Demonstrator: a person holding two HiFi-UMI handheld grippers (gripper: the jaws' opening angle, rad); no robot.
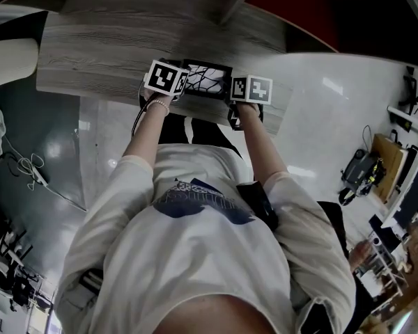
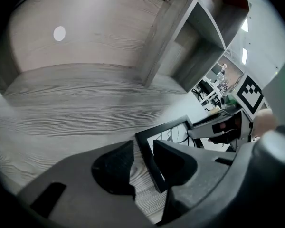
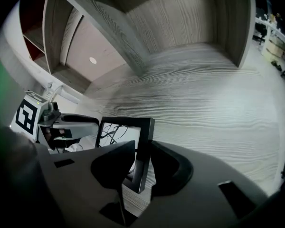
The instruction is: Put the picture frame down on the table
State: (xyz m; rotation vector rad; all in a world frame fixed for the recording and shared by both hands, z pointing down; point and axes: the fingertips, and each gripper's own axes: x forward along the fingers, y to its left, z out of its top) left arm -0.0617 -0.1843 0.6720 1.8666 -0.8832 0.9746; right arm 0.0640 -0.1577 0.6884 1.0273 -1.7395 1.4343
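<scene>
Head view: the picture frame (image 1: 207, 82) sits at the near edge of the table (image 1: 111, 40), carried between both tools and not yet laid flat.
The black frame holds a line drawing and tilts up over the grey wood. Whether its lower edge already touches the top cannot be told. The right gripper (image 3: 141, 170) is clamped on one side rail. The left gripper (image 2: 142, 167) has its jaws apart around the opposite rail, with wood grain showing between one pad and the rail, so it applies no grip. What likely remains is lowering the frame flat and freeing the right clamp.
</scene>
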